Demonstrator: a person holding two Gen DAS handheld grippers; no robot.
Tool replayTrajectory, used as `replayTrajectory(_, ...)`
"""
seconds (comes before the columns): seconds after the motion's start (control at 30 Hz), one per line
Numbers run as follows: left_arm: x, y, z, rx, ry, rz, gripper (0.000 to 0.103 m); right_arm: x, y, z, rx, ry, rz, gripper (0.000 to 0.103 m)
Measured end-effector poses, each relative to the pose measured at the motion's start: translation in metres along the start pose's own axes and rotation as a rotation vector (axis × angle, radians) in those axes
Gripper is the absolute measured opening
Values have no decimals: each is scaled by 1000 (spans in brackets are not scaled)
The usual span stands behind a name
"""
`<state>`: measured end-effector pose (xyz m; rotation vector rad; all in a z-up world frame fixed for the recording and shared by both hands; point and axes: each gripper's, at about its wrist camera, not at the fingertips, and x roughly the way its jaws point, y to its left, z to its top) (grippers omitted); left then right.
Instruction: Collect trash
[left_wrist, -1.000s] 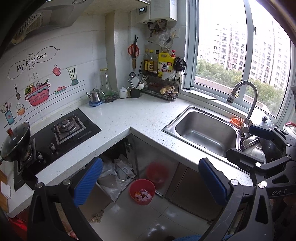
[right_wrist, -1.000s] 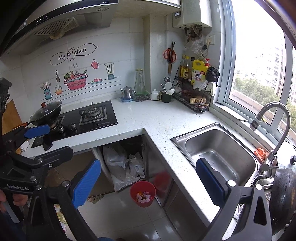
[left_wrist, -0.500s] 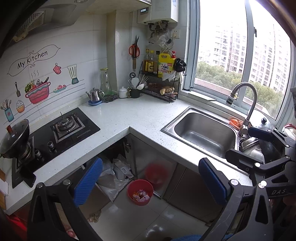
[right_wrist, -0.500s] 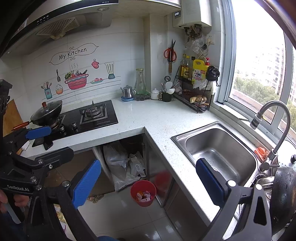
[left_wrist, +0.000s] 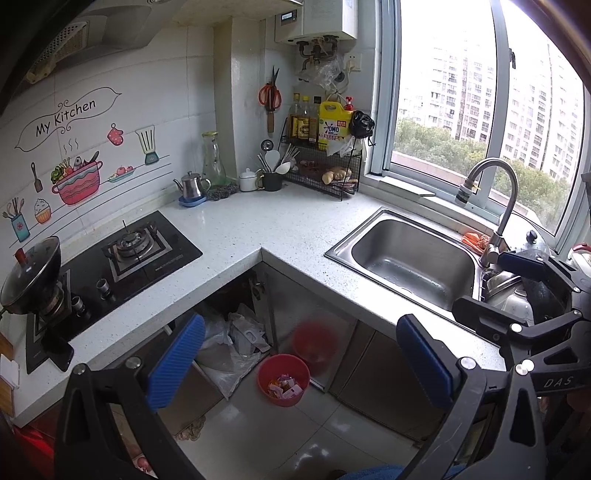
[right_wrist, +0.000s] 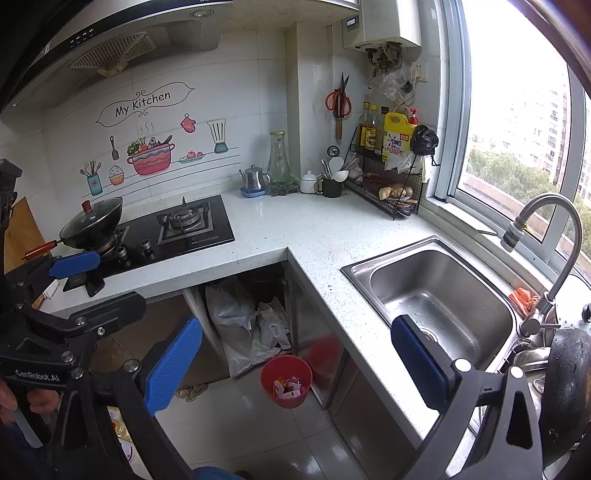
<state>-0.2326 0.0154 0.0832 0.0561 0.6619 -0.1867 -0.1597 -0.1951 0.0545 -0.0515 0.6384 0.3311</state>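
Note:
A small red bin (left_wrist: 283, 380) holding several crumpled wrappers stands on the tiled floor by the cabinet corner; it also shows in the right wrist view as the red bin (right_wrist: 286, 380). My left gripper (left_wrist: 301, 356) is held high above the floor, open, with nothing between its blue pads (left_wrist: 177, 358). My right gripper (right_wrist: 297, 365) is likewise open and empty, well above the bin. Each gripper appears in the other's view: the right gripper (left_wrist: 491, 284) by the sink, the left gripper (right_wrist: 99, 284) near the stove.
White L-shaped counter (left_wrist: 258, 229) with a gas stove (left_wrist: 129, 247), lidded wok (left_wrist: 29, 273) and steel sink (left_wrist: 410, 254) with tall faucet. Plastic bags (left_wrist: 236, 332) fill the open cabinet under the corner. Pots (right_wrist: 565, 387) sit right of the sink. A hand (right_wrist: 7, 402) grips the left handle.
Both views drift only slightly; the left wrist view shifts a little toward the right. Both grippers stay open and empty.

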Motion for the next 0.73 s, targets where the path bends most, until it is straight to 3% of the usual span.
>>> replayTrajectory(0.73,8,-9,2,7,-2,-5,103,-1,-3,-1,3,5,-2,102)
